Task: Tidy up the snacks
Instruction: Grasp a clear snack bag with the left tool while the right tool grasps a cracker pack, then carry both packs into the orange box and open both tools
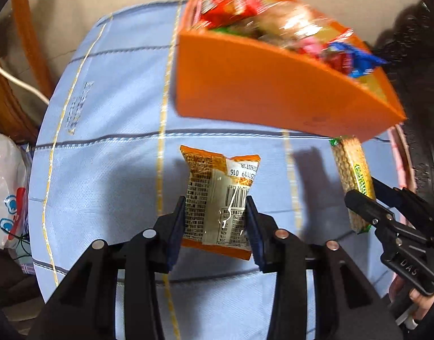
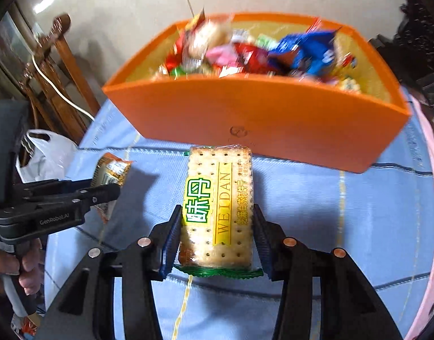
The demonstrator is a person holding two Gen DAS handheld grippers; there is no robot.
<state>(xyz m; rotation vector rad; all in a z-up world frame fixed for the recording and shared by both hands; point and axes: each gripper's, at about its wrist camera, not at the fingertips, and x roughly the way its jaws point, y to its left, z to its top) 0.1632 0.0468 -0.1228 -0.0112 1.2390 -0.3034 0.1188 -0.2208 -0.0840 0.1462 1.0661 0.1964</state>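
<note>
Plastic bag: a white carrier at the far left edge, off the surface; a packet knocked that way could slide off the blue cloth beside it.
Left gripper: pinching the orange snack packet by its two long sides, low on the packet. Most of the packet sticks out ahead of the fingers, so it may sag or swivel in the grip when tipped.
Orange snack packet: lifted above the surface, short of the orange bin. The film looks slick and soft; a loose pinch could let it slip out before it clears the rim.
Right gripper: clamped on the cracker pack across its width.
Cracker pack: its far end is close to the bin's front wall in the right wrist view; pushed forward without rising, it would likely hit that wall and shove the bin. Too hard a squeeze may crack the biscuits.
Orange bin: already heaped with wrappers; new packets may perch on top and spill over.
Both grippers: near each other and aimed at one opening, so they could collide.
</note>
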